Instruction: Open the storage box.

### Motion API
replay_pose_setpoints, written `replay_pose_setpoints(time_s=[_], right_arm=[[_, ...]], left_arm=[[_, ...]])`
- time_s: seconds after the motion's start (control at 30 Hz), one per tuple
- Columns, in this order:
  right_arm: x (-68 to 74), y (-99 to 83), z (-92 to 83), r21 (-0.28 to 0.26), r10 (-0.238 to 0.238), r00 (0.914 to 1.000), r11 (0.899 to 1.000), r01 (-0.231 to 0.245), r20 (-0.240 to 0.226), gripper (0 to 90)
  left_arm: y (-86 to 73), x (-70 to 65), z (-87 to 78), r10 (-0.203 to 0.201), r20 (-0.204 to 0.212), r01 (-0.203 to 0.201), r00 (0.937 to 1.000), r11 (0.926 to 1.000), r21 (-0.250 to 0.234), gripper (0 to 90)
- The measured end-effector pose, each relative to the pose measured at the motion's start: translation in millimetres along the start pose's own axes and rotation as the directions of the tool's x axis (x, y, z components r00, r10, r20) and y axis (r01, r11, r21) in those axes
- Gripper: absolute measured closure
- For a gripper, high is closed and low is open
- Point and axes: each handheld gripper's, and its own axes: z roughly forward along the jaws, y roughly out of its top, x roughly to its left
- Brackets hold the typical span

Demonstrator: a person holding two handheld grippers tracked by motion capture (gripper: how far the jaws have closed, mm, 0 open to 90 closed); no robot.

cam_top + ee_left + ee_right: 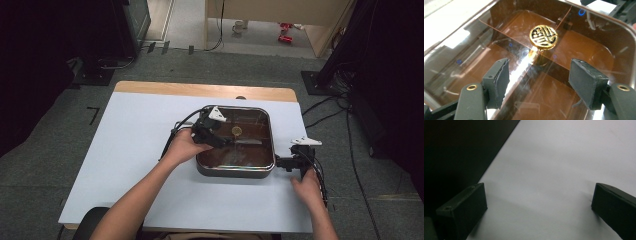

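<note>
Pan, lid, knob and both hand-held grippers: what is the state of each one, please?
Pan: on the table, covered.
Glass lid: in place on the pan.
Gold knob: upright, not gripped.
Left hand-held gripper: open, short of the knob.
Right hand-held gripper: open, nothing between its jaws.

Glossy glass lid [499, 50], shiny gold knob [543, 37]

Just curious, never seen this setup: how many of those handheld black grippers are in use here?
2. The left black handheld gripper reaches over the square pan's brown glass lid; the right black handheld gripper sits beside the pan on the pale table.
</note>
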Motion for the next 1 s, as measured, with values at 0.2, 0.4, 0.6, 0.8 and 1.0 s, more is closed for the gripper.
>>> replay_pose_setpoints(time_s=[0.2,0.4,0.6,0.8,1.0], right_arm=[[0.1,-0.1,0.0,-0.001,0.0,1.0,1.0,0.0,0.0,0.0],[0.6,-0.2,-0.2,-0.003,-0.001,1.0,1.0,0.001,0.003,0.0],[1.9,-0.5,-0.7,-0.009,-0.012,0.9998,1.0,0.012,0.014,0.0],[1.7,-0.5,-0.7,-0.008,-0.014,0.9998,1.0,0.014,0.014,0.0],[2.1,-0.6,-0.8,-0.01,-0.013,0.9998,1.0,0.013,0.015,0.0]], left_arm=[[5.4,0.7,18.2,-0.003,0.015,0.003,0.9999,1.0,-0.006,33.8],[8.1,0.5,30.6,0.012,0.004,-0.012,0.9999,0.9995,-0.029,37.0],[9.5,-2.9,37.1,0.033,-0.022,-0.034,0.9992,0.9975,-0.062,44.2],[10.3,-7.6,40.7,0.052,-0.015,-0.053,0.9985,0.9948,-0.087,55.7],[9.9,-4.7,39.1,0.026,0.002,-0.026,0.9997,0.9956,-0.091,58.8]])
